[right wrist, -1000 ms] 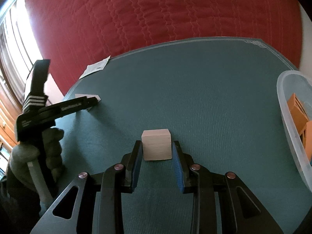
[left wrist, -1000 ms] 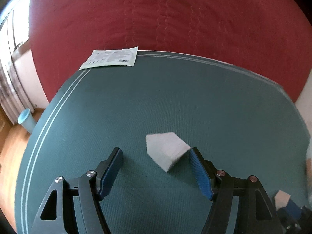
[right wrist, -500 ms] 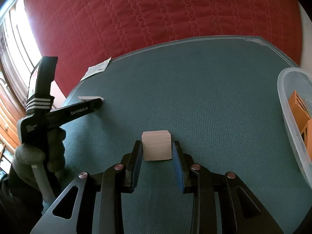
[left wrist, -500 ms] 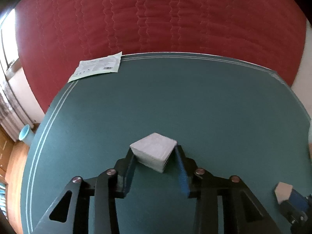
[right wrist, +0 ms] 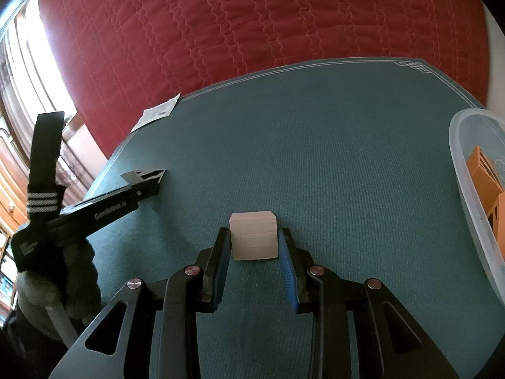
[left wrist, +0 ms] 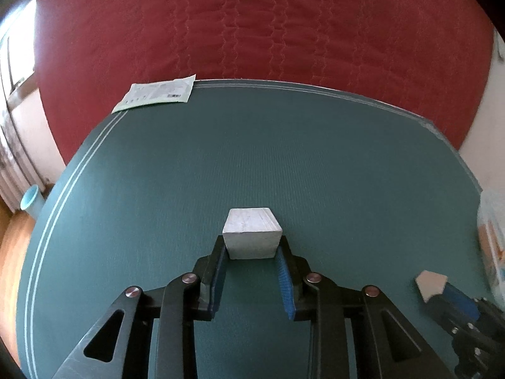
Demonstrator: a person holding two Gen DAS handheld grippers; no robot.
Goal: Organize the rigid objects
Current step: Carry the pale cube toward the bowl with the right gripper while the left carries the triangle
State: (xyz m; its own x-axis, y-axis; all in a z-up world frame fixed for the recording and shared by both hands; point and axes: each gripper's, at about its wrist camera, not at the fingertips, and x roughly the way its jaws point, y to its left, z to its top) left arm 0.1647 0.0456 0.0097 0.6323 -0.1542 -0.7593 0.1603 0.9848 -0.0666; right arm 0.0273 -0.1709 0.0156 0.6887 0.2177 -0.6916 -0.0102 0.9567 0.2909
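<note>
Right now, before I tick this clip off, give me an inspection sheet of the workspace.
Surface: green mat with pale border lines, laid over a red quilted cover.
Job's things: grey block and wooden block, each between a gripper's fingers; clear bin at the right edge holding orange pieces.
Clutter: printed paper packet at the mat's far left corner.
Grippers: left gripper shut on the grey block; right gripper shut on the wooden block.
Cables: nothing seen.
Surroundings: bright window and wooden floor at left; light blue cup on the floor.
</note>
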